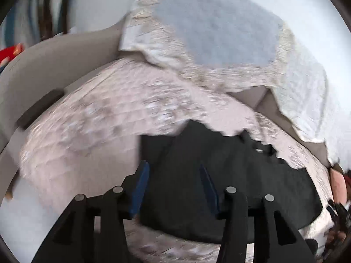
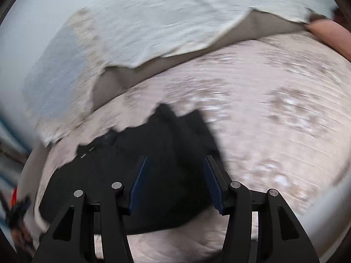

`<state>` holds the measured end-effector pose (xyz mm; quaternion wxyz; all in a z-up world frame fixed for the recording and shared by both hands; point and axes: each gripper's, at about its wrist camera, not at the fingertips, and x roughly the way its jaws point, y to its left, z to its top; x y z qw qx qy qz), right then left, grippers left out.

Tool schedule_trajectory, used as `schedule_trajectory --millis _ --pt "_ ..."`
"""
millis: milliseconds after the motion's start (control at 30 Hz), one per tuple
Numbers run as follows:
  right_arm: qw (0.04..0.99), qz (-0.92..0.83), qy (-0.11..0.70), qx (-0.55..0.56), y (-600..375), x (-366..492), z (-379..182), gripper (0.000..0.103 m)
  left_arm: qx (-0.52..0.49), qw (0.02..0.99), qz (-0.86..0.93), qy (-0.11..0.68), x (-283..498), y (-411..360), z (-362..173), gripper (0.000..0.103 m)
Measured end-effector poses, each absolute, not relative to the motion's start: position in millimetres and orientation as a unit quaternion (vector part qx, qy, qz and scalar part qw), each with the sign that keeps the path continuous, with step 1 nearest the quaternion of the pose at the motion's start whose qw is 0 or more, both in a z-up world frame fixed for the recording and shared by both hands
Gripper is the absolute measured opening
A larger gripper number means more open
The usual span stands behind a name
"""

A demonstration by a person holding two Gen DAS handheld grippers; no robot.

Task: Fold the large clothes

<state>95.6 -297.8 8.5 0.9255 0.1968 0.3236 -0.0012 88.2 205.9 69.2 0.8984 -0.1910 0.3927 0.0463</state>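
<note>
While both claws hang open and empty, the black garment lies at twelve o'clock of the left claw and eleven of the right claw, equally near.

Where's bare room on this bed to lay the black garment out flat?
The widest free patch is the pink patterned bedspread to the right of the black garment, out toward the bed's edge. It is crowded behind, where the white towel drapes. Both the left gripper and the right gripper hang open over the garment.
</note>
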Motion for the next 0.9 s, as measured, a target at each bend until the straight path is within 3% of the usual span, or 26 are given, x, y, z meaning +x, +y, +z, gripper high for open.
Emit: schedule_trajectory --millis 100,133,167,200,233,333,567,767,900 --pt "0.918 -0.002 0.357 0.175 -290 117 -20 0.052 -0.163 0.9 0.003 0.405 109 181 57 0.05" --pt "0.907 -0.012 0.376 0.191 -298 126 -34 0.042 -0.156 0.897 -0.005 0.414 117 175 46 0.05" --pt "0.899 -0.022 0.387 0.204 -307 132 -45 0.022 -0.15 0.891 0.001 0.428 125 173 33 0.05" --pt "0.894 -0.03 0.391 0.215 -316 136 -54 0.009 -0.145 0.885 0.007 0.442 132 171 20 0.05" --pt "0.882 -0.041 0.396 0.25 -331 140 -64 0.0 -0.14 0.879 0.014 0.456 139 172 5 0.05" --pt "0.882 -0.043 0.394 0.254 -335 144 -59 0.0 -0.121 0.883 0.023 0.453 141 172 -14 0.049" --pt "0.911 -0.014 0.367 0.188 -298 162 -26 0.004 -0.108 0.898 -0.002 0.426 144 157 21 0.049" --pt "0.909 -0.003 0.39 0.145 -288 218 -52 0.004 -0.101 0.894 -0.006 0.436 187 148 -2 0.049" --pt "0.915 0.008 0.365 0.174 -308 225 -67 0.0 -0.126 0.895 0.009 0.428 202 161 -24 0.046"
